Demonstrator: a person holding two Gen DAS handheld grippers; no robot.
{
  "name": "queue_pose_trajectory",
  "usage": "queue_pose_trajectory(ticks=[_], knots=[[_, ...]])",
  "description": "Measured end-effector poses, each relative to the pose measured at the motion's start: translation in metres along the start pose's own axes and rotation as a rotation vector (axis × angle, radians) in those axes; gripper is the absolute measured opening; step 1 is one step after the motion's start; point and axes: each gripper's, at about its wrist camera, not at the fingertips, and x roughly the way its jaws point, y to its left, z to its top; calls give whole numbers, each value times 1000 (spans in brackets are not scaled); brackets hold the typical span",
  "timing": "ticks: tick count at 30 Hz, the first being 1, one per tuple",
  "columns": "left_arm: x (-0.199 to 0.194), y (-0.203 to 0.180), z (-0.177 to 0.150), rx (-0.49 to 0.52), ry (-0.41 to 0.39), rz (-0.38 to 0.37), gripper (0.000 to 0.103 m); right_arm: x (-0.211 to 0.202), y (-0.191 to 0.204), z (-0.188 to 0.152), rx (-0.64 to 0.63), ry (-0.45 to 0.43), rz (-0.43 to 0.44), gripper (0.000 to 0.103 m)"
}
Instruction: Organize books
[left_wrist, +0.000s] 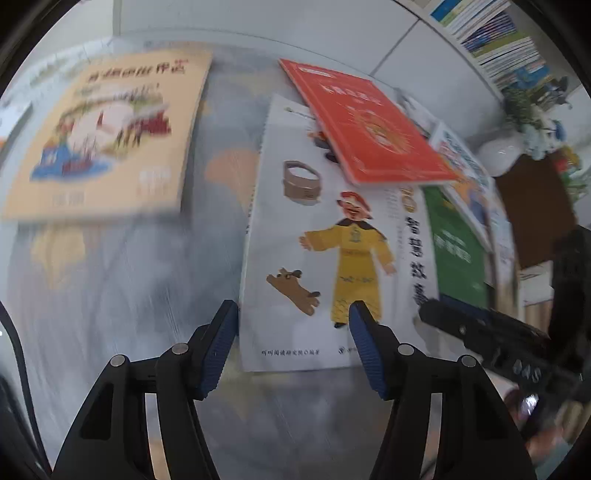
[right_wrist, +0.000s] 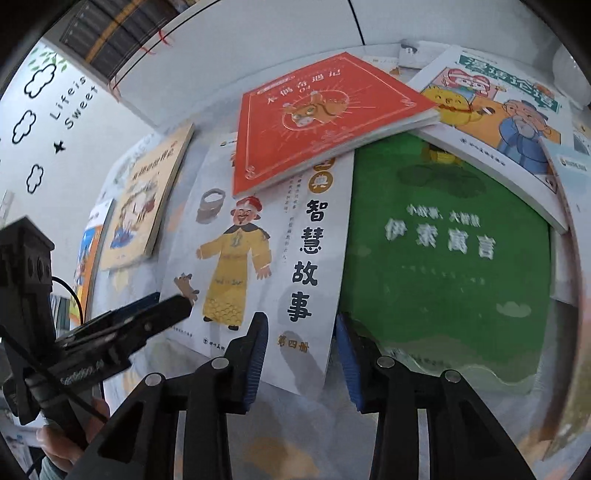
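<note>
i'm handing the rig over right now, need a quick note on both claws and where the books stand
Left claw: open, empty, over the near edge of the white book.
Right claw: jaws astride the white book's near right corner; whether they grip it I cannot tell.
Books: the red book lies on top of the white book; the green book sits beside it, partly under the cartoon book; the tan book lies apart on the left.
Done: nothing stacked or lined up.
Left: all the books still need gathering.
</note>
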Motion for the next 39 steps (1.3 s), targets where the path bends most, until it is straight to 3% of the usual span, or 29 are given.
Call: queue_pose_trajectory(ticks=[4, 9, 12, 14, 18, 22, 23, 27, 30, 32, 33, 34, 36, 39], knots=[[-18, -5, -47, -32, 21, -102, 58, -24, -1, -30, -71, 24, 29, 38], [-20, -14, -107, -13, 136, -164, 58, -36, -9, -92, -134, 107, 20, 38], [-30, -9, -128, -38, 132, -163, 55, -33, -30, -126, -94, 196, 50, 36], [-32, -7, -130, -77, 124, -156, 53, -43, -41, -135, -43, 176, 68, 36], [-27, -6, -131, -131, 122, -174, 53, -46, -48, -129, -26, 90, -36, 35], [-25, -4, -127, -158, 132, -217, 53, -47, -46, -132, -48, 48, -78, 36], [-24, -2, -127, -172, 134, -250, 53, -47, -43, -134, -67, 48, -73, 36], [-24, -10, -131, -282, 138, -533, 52, -45, -45, -132, -45, 54, -26, 37], [-28, -31, -126, -254, 128, -611, 52, -46, -59, -129, 16, 62, 46, 37], [-26, -36, -122, -264, 111, -592, 52, -47, -69, -129, 66, 63, 96, 37], [-23, -36, -121, -273, 101, -550, 47, -47, -75, -130, 89, 63, 118, 37], [-20, -34, -120, -279, 96, -515, 30, -47, -79, -130, 108, 67, 139, 37], [-13, -26, -120, -299, 95, -405, 17, -48, -85, -130, 123, 70, 158, 36], [-8, -24, -120, -278, 98, -268, 14, -49, -86, -133, 122, 68, 162, 36]])
